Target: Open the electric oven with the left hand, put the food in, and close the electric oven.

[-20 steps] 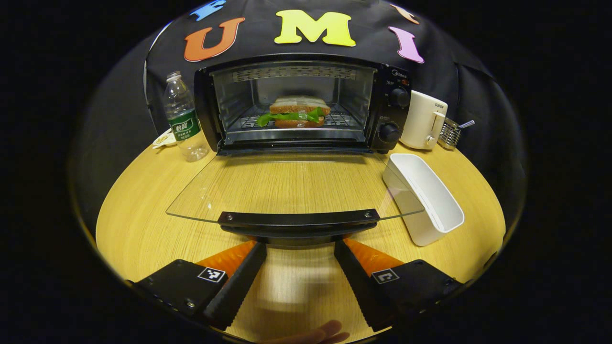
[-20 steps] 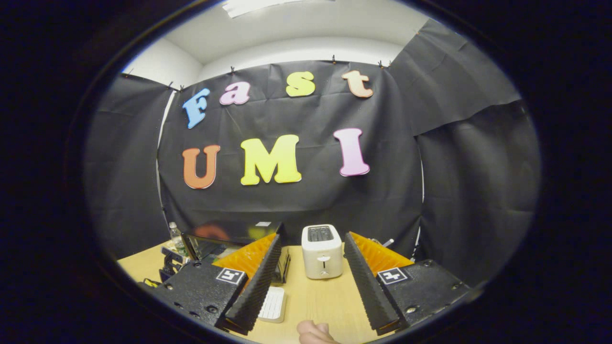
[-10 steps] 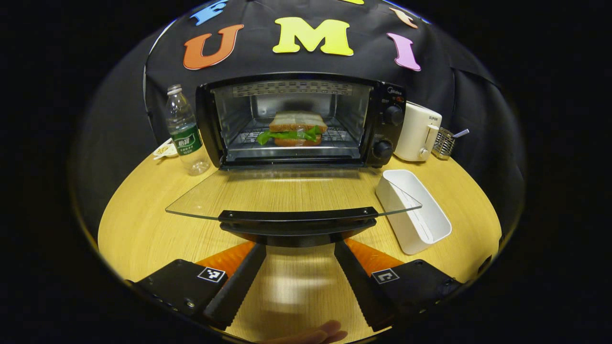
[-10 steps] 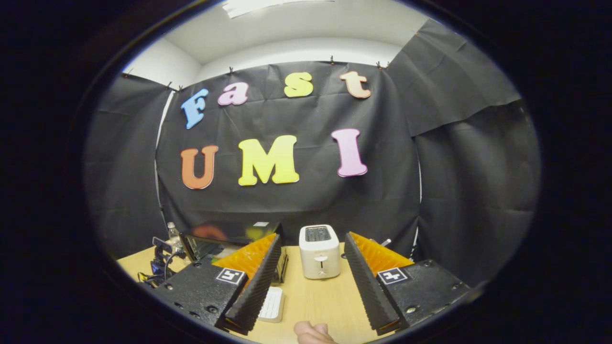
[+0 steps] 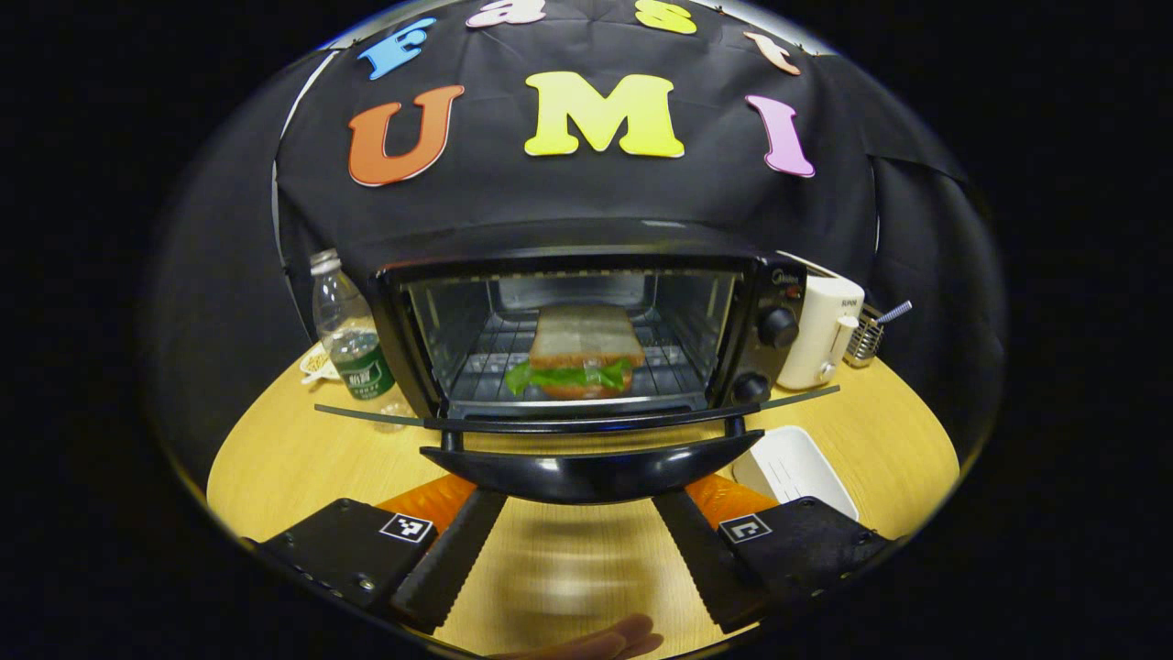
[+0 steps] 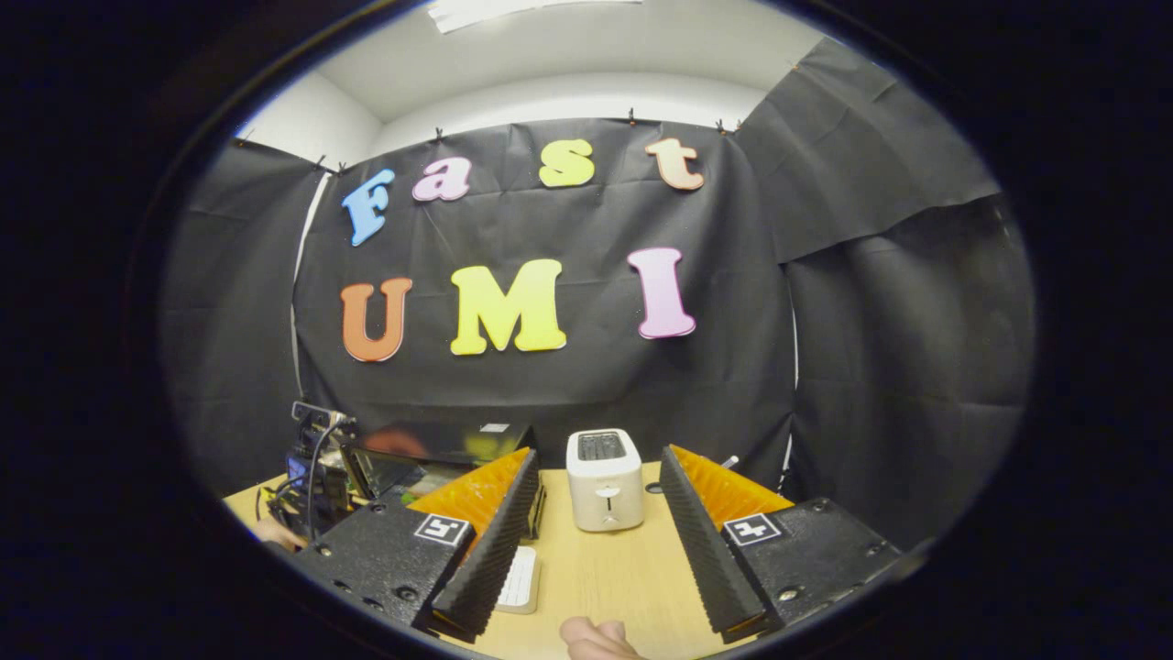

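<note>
The black electric oven (image 5: 774, 321) stands at the back of the table, with a sandwich (image 5: 579, 362) of bread and green lettuce on its rack. Its glass door (image 5: 367, 414) is raised roughly level and seen edge-on. The door's black handle (image 5: 591, 472) lies across the tips of my left gripper (image 5: 579, 509), which is open, its fingers spread beneath the handle. My right gripper (image 6: 597, 454) hovers open and empty above the table, with a white toaster (image 6: 603, 481) beyond it and the oven (image 6: 431, 449) to its left.
A water bottle (image 5: 353, 353) and a small dish (image 5: 316, 364) stand left of the oven. The toaster (image 5: 825, 335) and a wire holder (image 5: 866, 335) stand to its right. A white tray (image 5: 793, 467) lies on the wooden table (image 5: 302, 458) near my left gripper's right finger.
The oven door has swung up from lying low and open, with its handle on my left gripper, which rose and moved closer to the oven. My right gripper has barely shifted.
</note>
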### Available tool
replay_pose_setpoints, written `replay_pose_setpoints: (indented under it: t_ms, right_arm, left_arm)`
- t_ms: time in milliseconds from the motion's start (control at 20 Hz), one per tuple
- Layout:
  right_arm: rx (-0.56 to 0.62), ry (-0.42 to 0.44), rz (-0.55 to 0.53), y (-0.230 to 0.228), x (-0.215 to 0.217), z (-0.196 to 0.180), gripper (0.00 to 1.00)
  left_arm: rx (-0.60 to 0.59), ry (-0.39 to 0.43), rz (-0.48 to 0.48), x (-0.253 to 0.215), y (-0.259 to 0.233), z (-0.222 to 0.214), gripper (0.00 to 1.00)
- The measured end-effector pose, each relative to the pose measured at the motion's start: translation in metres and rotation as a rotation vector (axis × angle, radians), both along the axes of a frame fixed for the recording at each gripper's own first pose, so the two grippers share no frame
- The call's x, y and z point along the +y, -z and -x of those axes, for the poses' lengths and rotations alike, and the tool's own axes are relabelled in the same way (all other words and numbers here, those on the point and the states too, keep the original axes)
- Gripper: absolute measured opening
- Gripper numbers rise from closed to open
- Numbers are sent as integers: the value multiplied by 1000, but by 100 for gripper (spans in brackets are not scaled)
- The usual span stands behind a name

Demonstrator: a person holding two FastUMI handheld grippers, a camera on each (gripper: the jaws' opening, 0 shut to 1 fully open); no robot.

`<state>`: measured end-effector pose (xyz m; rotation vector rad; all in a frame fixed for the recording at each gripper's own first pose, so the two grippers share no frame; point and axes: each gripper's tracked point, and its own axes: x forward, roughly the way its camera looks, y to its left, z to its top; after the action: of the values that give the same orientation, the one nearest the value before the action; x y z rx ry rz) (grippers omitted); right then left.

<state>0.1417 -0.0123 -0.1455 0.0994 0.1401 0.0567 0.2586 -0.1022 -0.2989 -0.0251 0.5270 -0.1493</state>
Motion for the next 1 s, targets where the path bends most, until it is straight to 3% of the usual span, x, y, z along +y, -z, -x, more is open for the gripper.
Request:
replay_pose_setpoints:
  t_ms: [200,350,450,500,550,700,750,800,1000]
  right_arm:
    - [-8,15,12,-6,-2,12,86]
    - [-11,29,26,-13,-5,23,86]
    - [-18,32,30,-17,-5,31,86]
    - [-24,34,29,-21,-5,36,79]
    - [-30,34,30,-24,-5,40,86]
    - [-47,41,32,-32,-6,54,86]
    - [-52,42,29,-35,-7,58,79]
    - [-58,44,24,-38,-8,62,86]
    - [-83,52,21,-54,-14,76,86]
  left_arm:
    - [-82,-28,-21,10,-31,-33,98]
    - [-116,-24,3,13,-58,-27,98]
    - [-156,-22,11,15,-82,-15,98]
    - [-182,-17,17,17,-96,-7,97]
    - [-205,-13,27,17,-109,1,97]
    - [-272,-1,58,19,-153,33,97]
    - [-303,0,61,21,-168,43,97]
    - [-330,1,60,23,-183,53,97]
    - [-413,-7,50,36,-230,96,97]
